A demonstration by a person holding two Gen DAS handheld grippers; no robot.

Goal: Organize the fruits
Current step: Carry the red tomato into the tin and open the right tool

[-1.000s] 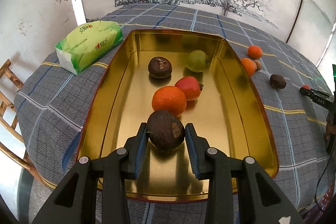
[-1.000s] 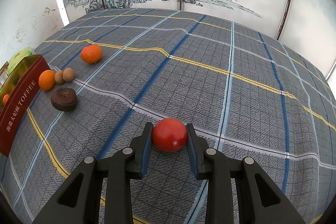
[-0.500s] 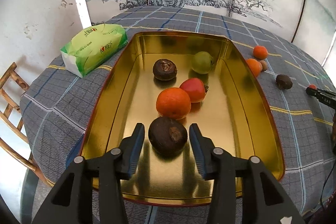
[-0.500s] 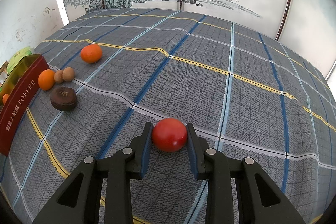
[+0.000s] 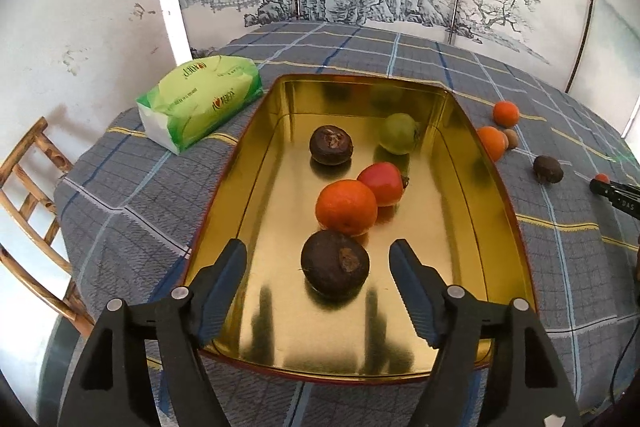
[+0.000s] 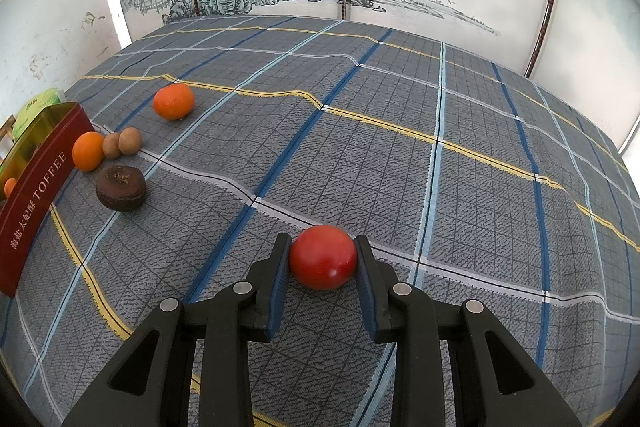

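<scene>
A gold tin tray point(image 5: 496, 227) lies on the checked tablecloth. In it are a dark brown fruit point(image 5: 335, 263) at the near end, an orange point(image 5: 346, 207), a red fruit point(image 5: 381, 183), a second brown fruit point(image 5: 331, 144) and a green fruit point(image 5: 397, 133). My left gripper point(image 5: 318, 259) is open, its jaws wide apart on either side of the near brown fruit, not touching it. My right gripper point(image 6: 322, 259) is shut on a red fruit point(image 6: 323, 256) that rests on the cloth.
On the cloth beside the tray's red side point(image 6: 32, 199) lie a brown fruit point(image 6: 121, 187), an orange point(image 6: 88, 151), two small tan fruits point(image 6: 121, 143) and another orange point(image 6: 173, 101). A green tissue pack point(image 5: 200, 107) sits left of the tray. A wooden chair point(image 5: 28, 203) stands at the table's left edge.
My left gripper has let go of the near brown fruit, opened wide and drawn back and up. The fruit stays in the tray. The right gripper has not moved.
</scene>
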